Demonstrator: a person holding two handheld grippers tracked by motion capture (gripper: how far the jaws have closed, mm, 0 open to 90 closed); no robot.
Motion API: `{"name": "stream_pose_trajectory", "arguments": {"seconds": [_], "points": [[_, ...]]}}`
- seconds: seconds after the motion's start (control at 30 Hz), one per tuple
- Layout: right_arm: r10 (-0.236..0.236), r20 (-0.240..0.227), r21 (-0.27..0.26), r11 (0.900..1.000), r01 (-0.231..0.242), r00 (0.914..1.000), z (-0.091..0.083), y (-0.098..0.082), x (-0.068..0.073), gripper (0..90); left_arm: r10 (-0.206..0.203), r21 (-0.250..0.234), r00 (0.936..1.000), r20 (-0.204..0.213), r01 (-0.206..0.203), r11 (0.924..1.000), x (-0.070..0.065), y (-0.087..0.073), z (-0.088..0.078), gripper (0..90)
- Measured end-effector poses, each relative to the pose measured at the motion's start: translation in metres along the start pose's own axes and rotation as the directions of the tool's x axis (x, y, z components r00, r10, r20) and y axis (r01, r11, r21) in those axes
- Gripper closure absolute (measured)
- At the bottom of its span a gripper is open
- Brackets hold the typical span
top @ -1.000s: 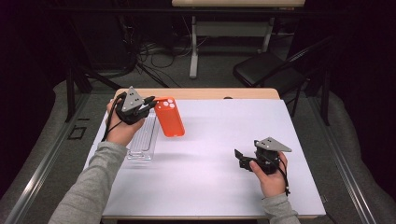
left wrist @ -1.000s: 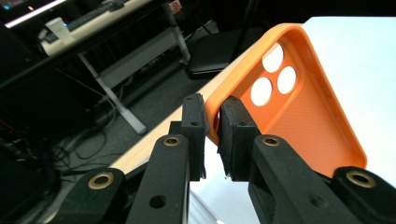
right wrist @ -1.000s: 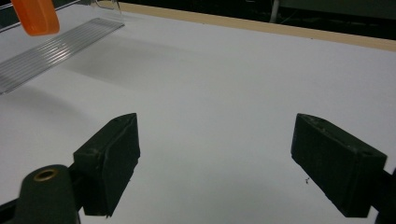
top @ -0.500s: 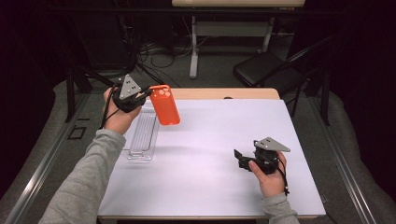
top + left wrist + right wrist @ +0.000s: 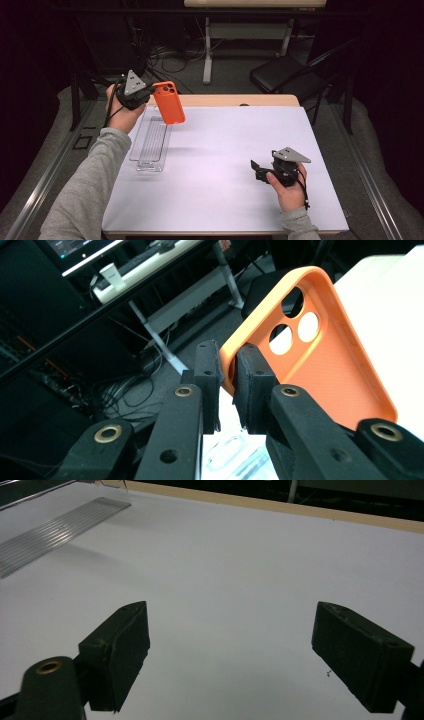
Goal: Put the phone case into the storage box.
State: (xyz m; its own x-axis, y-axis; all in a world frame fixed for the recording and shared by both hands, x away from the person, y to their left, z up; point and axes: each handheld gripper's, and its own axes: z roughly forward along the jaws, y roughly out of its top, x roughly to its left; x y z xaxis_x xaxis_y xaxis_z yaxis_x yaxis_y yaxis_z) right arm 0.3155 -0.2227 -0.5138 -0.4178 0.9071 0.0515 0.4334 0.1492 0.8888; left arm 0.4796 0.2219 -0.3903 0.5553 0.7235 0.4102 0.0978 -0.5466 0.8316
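Observation:
An orange phone case (image 5: 168, 102) hangs in the air over the far left of the table, above the clear tray (image 5: 150, 142). My left gripper (image 5: 148, 94) is shut on the case's edge; in the left gripper view its pads (image 5: 250, 382) pinch the rim of the orange phone case (image 5: 320, 360), whose camera holes face me. My right gripper (image 5: 256, 170) rests low over the white table cover near the front right, held in a hand. Its jaws stand wide open with nothing between them, and its fingertips (image 5: 120, 645) frame bare white surface.
The clear ribbed tray (image 5: 55, 532) lies along the table's left side. The white table cover (image 5: 230, 165) has a wooden edge (image 5: 235, 100) at the far side. Beyond it are a dark chair (image 5: 285, 77), cables on the floor and a desk leg (image 5: 207, 50).
My left gripper has carried the orange case toward the far left and slightly upward, away from the table's middle. The right gripper has stayed put.

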Motion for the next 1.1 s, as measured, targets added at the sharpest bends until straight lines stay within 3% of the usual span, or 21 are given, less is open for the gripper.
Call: {"name": "stream_pose_trajectory", "arguments": {"seconds": [0.53, 0.63, 0.83, 1.1], "points": [[0.000, 0.016, -0.004, 1.000, 0.000, 0.9999, -0.002, 0.000, 0.002, 15.3, 0.039, 0.005, 0.9982, -0.046, -0.038, 0.9993, 0.022, 0.004, 0.015, 81.0], [0.003, 0.020, -0.006, 1.000, -0.003, 0.9998, -0.003, 0.000, 0.002, 15.3, 0.029, -0.002, 0.9981, -0.054, -0.029, 0.9996, 0.026, 0.001, 0.018, 81.0], [-0.005, 0.038, 0.000, 1.000, 0.005, 0.9993, -0.005, -0.001, 0.002, 15.3, 0.046, 0.009, 0.9972, -0.058, -0.046, 0.9989, 0.035, -0.004, 0.026, 81.0], [-0.012, 0.064, -0.013, 1.000, 0.013, 0.9979, -0.009, -0.003, 0.004, 15.3, 0.096, -0.002, 0.9925, -0.075, -0.097, 0.9953, 0.045, -0.006, 0.029, 81.1]]}}
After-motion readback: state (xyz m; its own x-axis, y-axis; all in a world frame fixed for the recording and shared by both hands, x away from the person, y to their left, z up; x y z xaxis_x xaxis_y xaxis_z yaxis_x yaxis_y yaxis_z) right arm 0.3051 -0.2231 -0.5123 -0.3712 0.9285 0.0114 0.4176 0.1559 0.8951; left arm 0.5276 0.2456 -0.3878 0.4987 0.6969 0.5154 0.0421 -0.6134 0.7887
